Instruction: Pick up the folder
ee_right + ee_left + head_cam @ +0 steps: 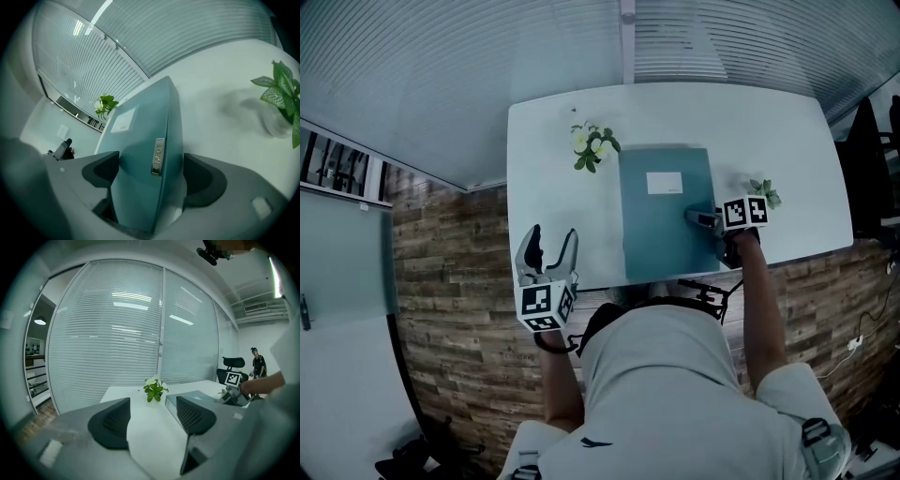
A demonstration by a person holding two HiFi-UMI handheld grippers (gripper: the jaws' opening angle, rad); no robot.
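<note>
A thick teal folder [666,211] with a white label lies on the white table [544,169], its near end at the front edge. My right gripper [698,217] is at the folder's right edge. In the right gripper view the folder [140,140] fills the gap of that gripper [150,176], both pads pressing its sides next to a small metal tag. My left gripper [553,234] hangs open over the table's front left part, apart from the folder. In the left gripper view its jaws [152,420] hold nothing, and the folder [201,394] lies ahead to the right.
A small plant with white flowers [593,145] stands just left of the folder's far corner. Another green plant [764,194] sits right of my right gripper. Glass walls with blinds close off the far side. An office chair [233,363] and a person [258,366] are beyond the table.
</note>
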